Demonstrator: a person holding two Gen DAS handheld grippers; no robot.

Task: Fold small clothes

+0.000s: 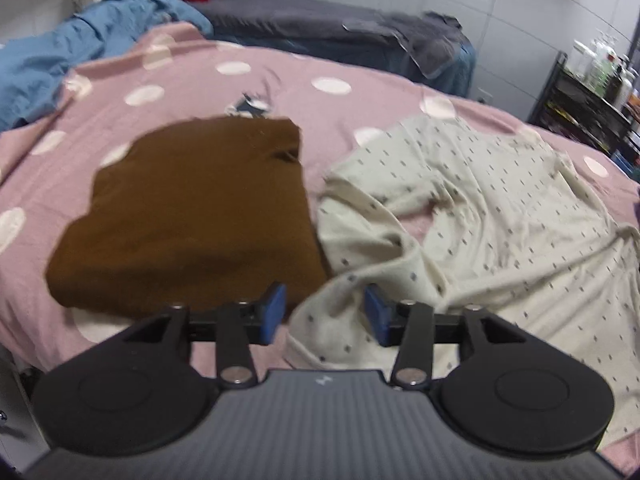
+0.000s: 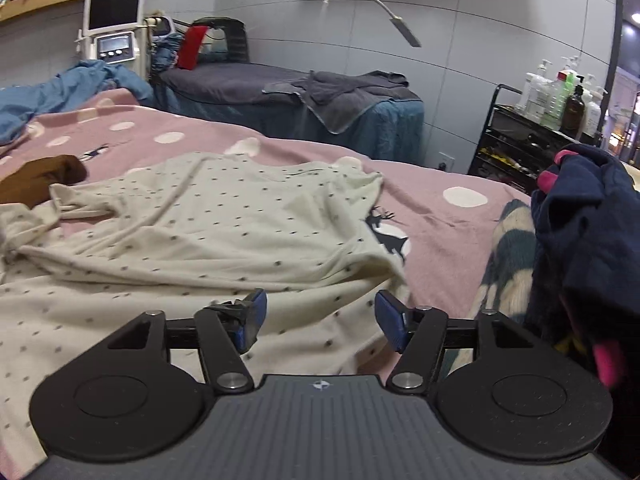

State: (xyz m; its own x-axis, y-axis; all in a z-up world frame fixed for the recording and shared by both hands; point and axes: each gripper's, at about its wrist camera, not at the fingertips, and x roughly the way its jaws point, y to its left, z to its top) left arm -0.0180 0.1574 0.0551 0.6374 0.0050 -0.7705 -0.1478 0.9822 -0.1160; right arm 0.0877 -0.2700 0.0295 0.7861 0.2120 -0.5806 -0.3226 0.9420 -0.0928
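We are judging one piece done: the brown garment (image 1: 188,216) is lying folded on the bed (image 1: 280,80), far left. The cream dotted shirt (image 1: 480,216) is lying rumpled beside it, unfolded. Our left tool (image 1: 325,314) is hanging half open around a near fold of it, whether pinching we cannot tell; our right tool (image 2: 318,320) is gaping wide, empty.

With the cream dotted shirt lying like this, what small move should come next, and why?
Probably close the left tongs on the cream shirt fold between them. The shirt lies rumpled beside the folded brown garment, and the right tongs stand open and empty.
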